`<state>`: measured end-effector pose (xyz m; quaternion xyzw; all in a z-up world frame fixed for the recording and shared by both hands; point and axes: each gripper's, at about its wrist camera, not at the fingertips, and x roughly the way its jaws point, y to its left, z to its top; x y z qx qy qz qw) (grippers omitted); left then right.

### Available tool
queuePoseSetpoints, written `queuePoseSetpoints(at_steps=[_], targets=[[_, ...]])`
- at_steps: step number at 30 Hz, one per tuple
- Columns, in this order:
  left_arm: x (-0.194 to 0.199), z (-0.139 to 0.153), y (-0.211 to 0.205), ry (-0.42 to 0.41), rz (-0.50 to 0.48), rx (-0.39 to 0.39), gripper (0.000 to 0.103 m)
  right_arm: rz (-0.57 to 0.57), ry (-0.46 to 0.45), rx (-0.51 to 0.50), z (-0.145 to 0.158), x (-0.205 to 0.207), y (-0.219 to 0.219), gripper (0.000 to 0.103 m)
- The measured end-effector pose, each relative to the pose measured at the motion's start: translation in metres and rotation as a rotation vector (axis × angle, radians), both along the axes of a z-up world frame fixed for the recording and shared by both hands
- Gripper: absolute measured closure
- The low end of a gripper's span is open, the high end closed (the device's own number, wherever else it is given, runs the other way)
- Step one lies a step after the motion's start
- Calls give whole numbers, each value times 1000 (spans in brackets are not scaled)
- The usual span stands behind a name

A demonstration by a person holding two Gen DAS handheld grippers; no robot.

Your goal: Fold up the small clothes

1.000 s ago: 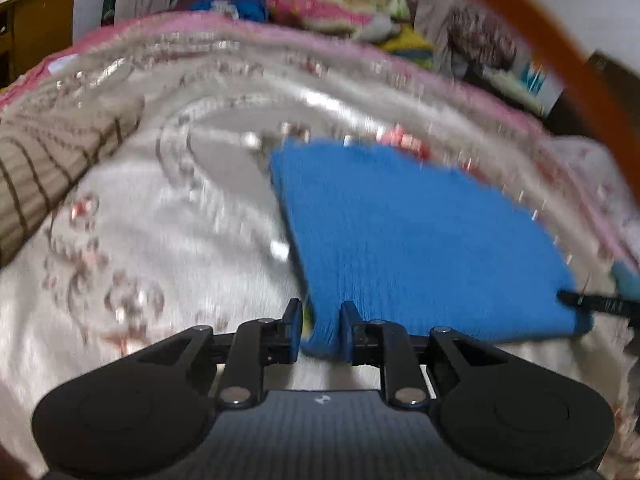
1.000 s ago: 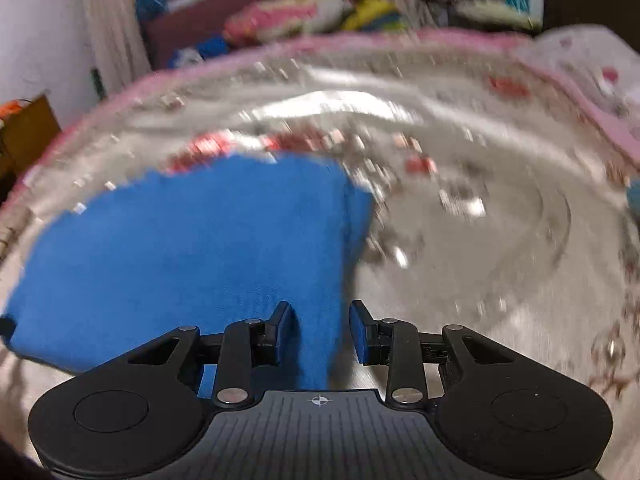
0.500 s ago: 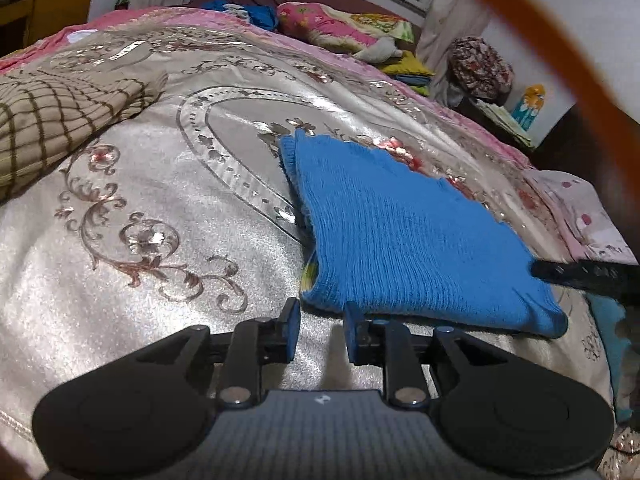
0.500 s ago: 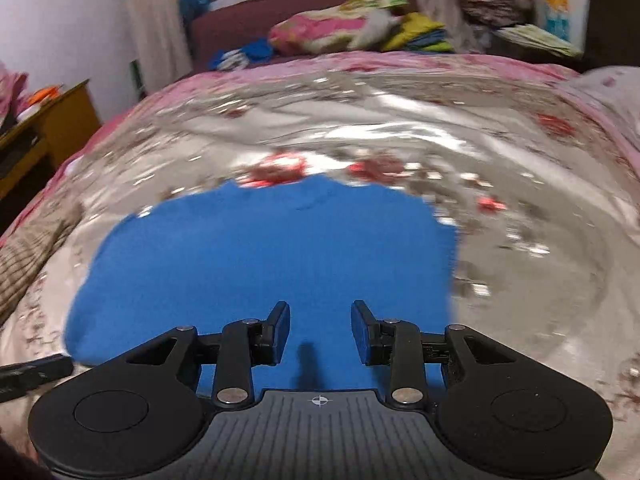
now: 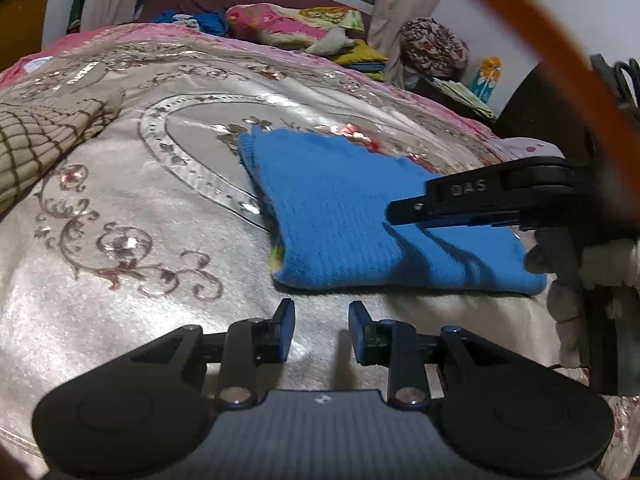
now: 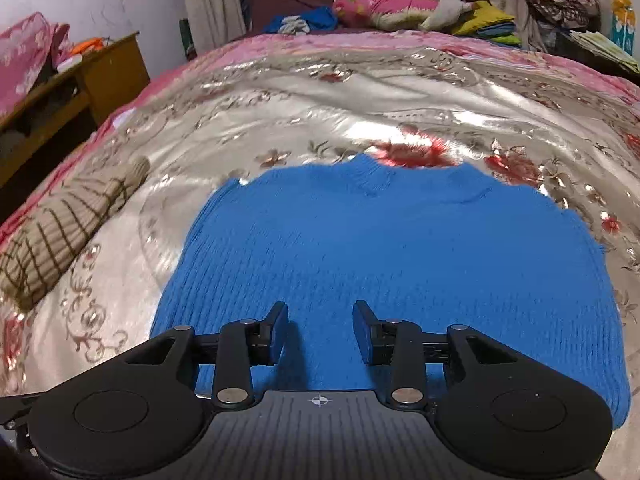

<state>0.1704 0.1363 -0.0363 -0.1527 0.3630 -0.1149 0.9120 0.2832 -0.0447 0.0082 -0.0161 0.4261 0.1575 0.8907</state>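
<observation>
Left gripper [image 5: 321, 330] is seen at the near edge of the left wrist view, jaws apart and just opened further, nothing between them; only silvery bedspread [image 5: 120, 288] is seen in the gap. Its pads are just short of the near edge of the blue knit garment [image 5: 360, 216], not touching it. The garment is laid folded flat on the bedspread, a yellowish inner layer peeking at its near-left corner. Part of the right gripper [image 5: 404, 211] is seen from the side over the garment's right part; its jaws are not separable from this angle. A gloved hand [image 5: 560, 264] on its handle is cut off at the right edge. An orange band [image 5: 560, 60] is blurred across the upper right, not identifiable.

In the right wrist view, the right gripper [image 6: 320, 330] is held above the blue knit garment [image 6: 380, 248], released, jaws apart with nothing clamped; whether the pads touch the knit cannot be told. The garment's near edge is hidden under the tool body.

Further left, a folded tan checked garment [image 6: 60, 236] is laid on the bedspread [image 6: 320, 100], well apart from the blue one. Beyond, a wooden table [image 6: 100, 72] is partly cut off at left. At the far end, a pile of colourful bedding [image 6: 400, 4] is seen, contents hard to separate.
</observation>
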Motion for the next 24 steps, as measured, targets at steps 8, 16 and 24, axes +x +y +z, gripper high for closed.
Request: queuePoseSetpoints(at_steps=[8,16,24], targets=[[-3,-3,1,-1,-2,-27,67,-20,0,-5,5,-11,1,66],[-3,-3,5,0,0,-50,67,-34,-27,15,21,-5,1,62],[-3,-3,4,3,-14,-55,67,-32,-22,10,19,5,13,61]])
